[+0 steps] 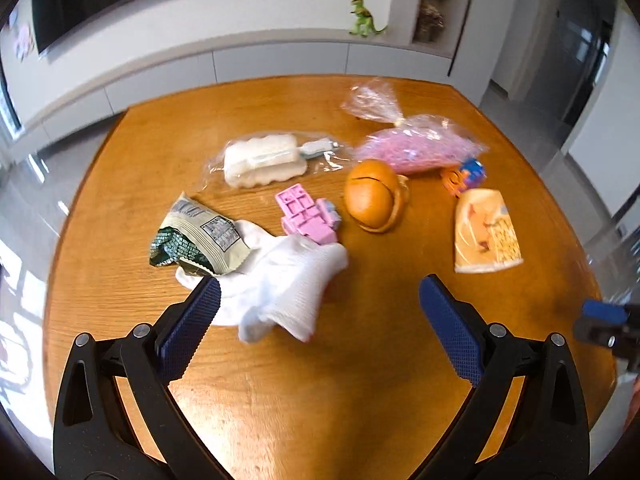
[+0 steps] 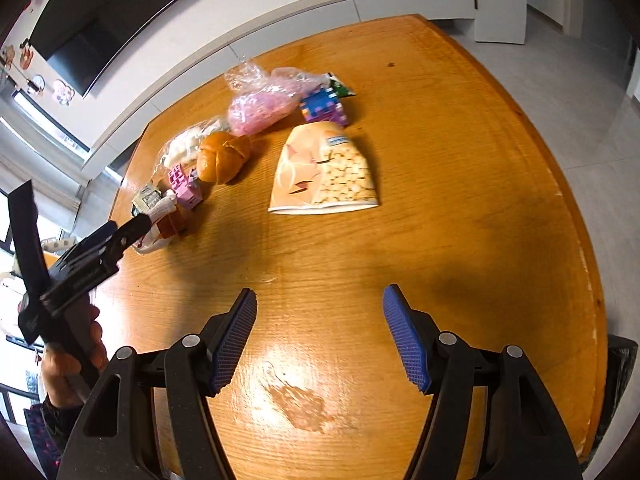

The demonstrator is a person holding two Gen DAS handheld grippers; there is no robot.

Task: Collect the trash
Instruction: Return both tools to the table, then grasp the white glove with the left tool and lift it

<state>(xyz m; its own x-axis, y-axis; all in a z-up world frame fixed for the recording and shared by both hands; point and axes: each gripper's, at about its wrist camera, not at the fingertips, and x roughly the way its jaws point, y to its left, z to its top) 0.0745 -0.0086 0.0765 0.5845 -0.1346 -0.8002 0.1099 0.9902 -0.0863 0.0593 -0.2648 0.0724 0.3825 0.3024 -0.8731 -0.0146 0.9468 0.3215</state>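
I see the wooden bench strewn with litter and toys. At upper right of the left wrist view a tied clear plastic bag holds pink shreds, and left of it, at centre top, a clear wrapper encloses a white fluffy brush head with a pale handle. A crumpled green and cream snack packet lies at mid left, its lower edge touching a white cloth glove. A pink block toy sits just above the glove, with a bread bun to its right. A flattened orange cracker packet rests at right, below a blue and orange block toy.

My left hand-held gripper is spread wide, low over the bench, its left fingertip against the glove's edge and nothing between the pads. In the right wrist view my right hand-held gripper is also spread, over bare wood, with the cracker packet ahead at centre. At left of that frame my left hand grips the other tool's handle, tilted toward the glove.
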